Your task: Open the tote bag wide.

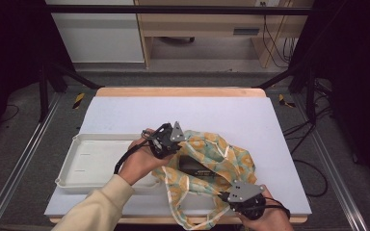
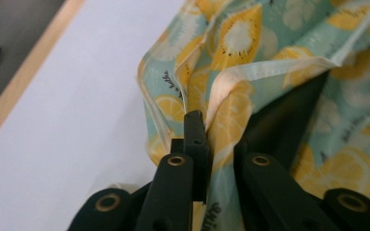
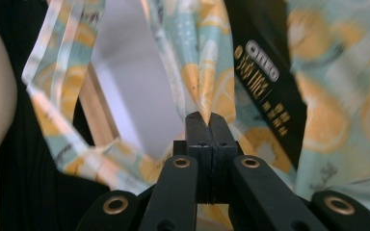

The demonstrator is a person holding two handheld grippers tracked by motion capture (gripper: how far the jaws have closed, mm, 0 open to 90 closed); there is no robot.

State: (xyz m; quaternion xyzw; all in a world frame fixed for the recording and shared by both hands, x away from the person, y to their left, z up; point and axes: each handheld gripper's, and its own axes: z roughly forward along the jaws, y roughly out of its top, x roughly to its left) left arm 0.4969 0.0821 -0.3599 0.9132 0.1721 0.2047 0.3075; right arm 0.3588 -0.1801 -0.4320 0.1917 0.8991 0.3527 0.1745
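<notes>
Centrally on the white mat (image 1: 125,113), a lemon-print cloth bag (image 1: 221,156) is spread open, and a black box (image 1: 195,166) is seen lying inside it. Its far rim is pinched by the closed left gripper (image 1: 171,144), its near rim clamped by the closed right gripper (image 1: 227,195). Beside it to the left, a white tray (image 1: 89,161) is seen.

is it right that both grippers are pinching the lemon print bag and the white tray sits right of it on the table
Not quite: the tray lies left of the bag, as the high view shows. The rest holds: the left gripper and the right gripper are each clamped on the bag's fabric, and both things sit on the table.
</notes>
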